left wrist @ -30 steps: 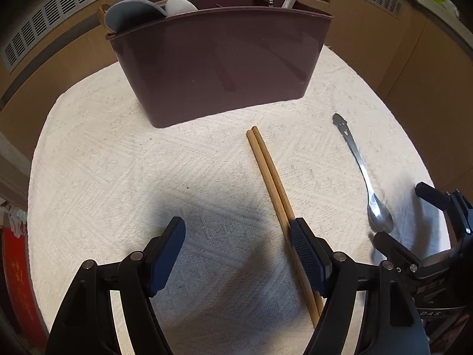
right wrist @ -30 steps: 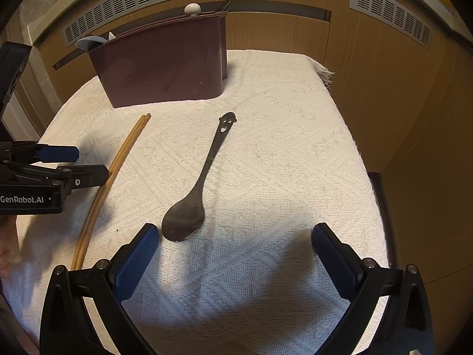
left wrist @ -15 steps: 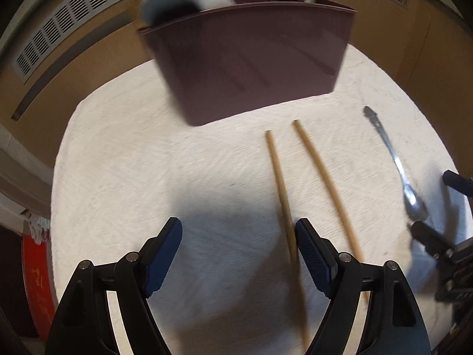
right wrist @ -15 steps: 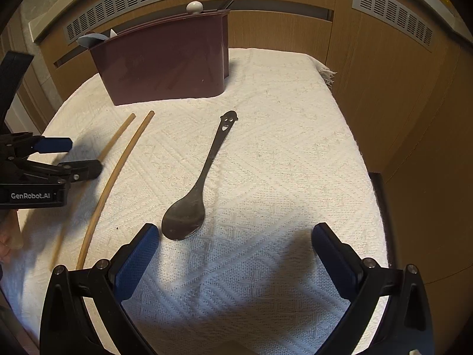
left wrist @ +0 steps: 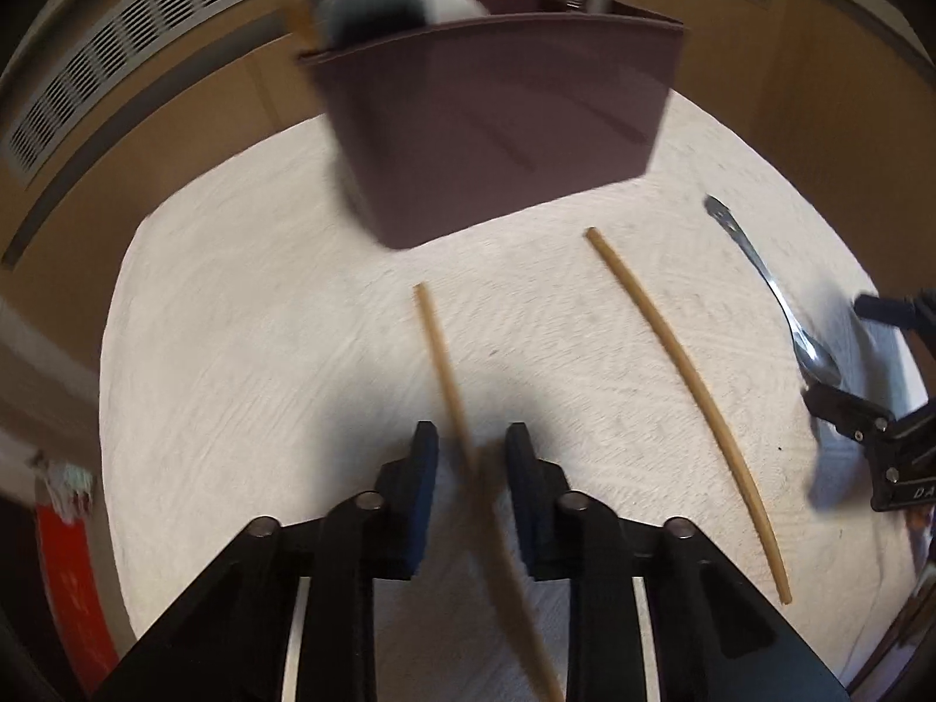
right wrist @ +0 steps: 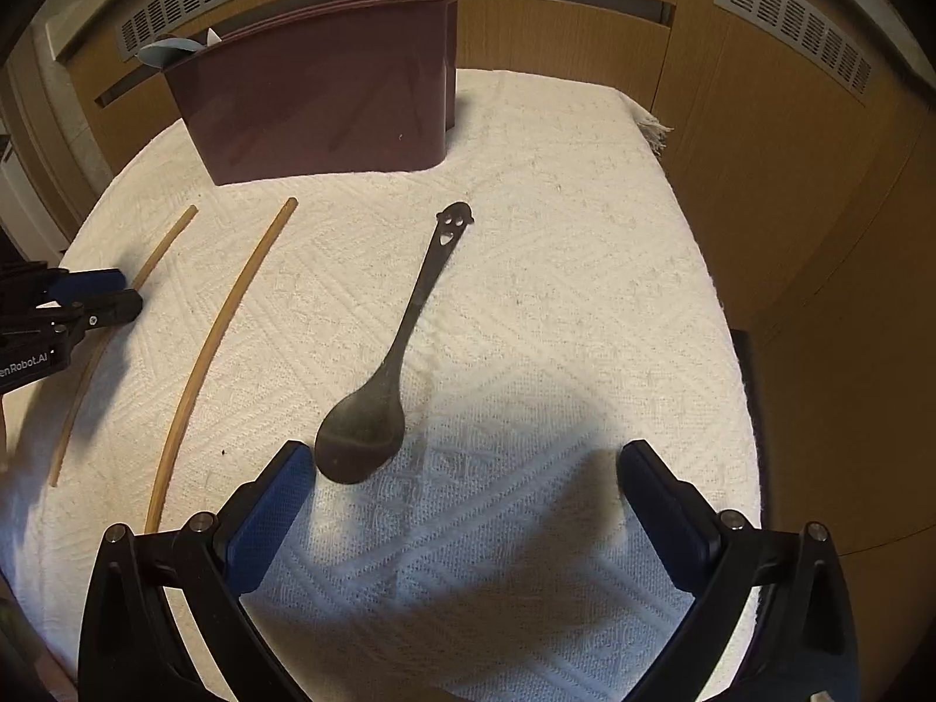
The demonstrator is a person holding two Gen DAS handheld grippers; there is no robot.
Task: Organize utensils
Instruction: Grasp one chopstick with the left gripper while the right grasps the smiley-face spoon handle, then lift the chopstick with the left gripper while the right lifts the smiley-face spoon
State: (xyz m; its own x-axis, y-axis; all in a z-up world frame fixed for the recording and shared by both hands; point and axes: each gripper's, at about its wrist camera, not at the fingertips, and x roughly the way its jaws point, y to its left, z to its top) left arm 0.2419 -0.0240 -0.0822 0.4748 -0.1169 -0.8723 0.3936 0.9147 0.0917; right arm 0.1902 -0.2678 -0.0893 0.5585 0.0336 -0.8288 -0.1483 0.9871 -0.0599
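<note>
Utensils are only partly sorted: a dark plum plastic caddy (right wrist: 327, 88) at the far side of the cloth-covered surface (right wrist: 556, 292) already holds several pieces, among them a grey rounded head and a white knob, while two chopsticks and a spoon lie loose in front of it. The left gripper (left wrist: 471, 479) has just been closing its jaws around the left chopstick (left wrist: 439, 351), a slim, round wooden stick, though a gap shows on either side of it, so no firm grip yet. The right chopstick (left wrist: 684, 392) lies apart on the white woven cloth. The right gripper (right wrist: 462, 485) hovers, jaws wide and empty, over the bowl of the dull metal spoon (right wrist: 403, 351), whose handle ends in a cut-out smiling face.
</note>
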